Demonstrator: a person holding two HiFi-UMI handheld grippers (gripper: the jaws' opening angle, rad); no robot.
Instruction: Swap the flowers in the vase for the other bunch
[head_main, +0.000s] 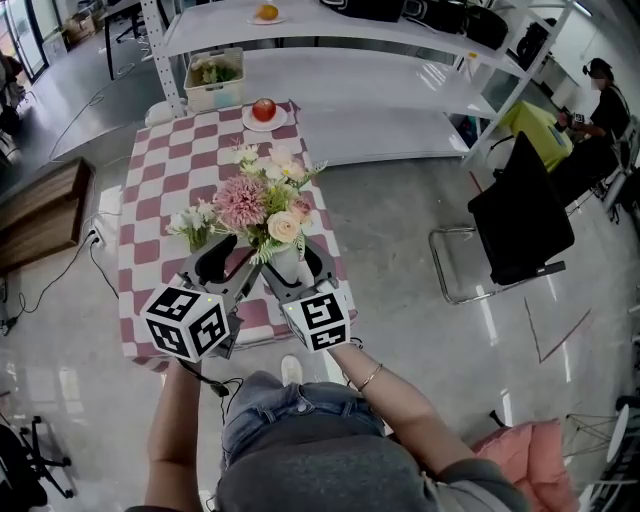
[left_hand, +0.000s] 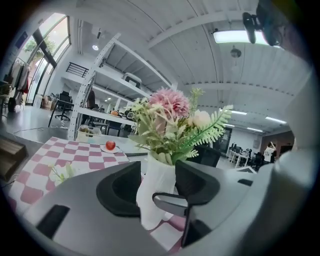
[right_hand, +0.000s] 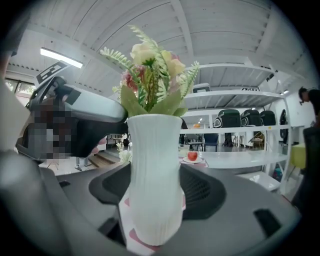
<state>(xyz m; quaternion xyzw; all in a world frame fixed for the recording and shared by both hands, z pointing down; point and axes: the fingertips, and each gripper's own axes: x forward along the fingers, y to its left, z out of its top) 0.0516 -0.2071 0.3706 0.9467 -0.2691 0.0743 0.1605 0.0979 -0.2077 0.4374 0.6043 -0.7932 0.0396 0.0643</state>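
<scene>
Right gripper (head_main: 298, 270) clamps the ribbed white vase (right_hand: 152, 175) of pink and cream flowers (head_main: 262, 205), which stands on the red-checked tablecloth (head_main: 160, 170). Left gripper (head_main: 236, 256), jaws apart, sits just beside the vase; a white bunch (head_main: 192, 225) lies near.

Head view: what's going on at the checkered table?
A person works two handheld grippers at a white vase of pink and cream flowers on the checkered table. The right gripper has its jaws against the vase; the left gripper hovers open beside it. The other bunch lies on the table.
</scene>
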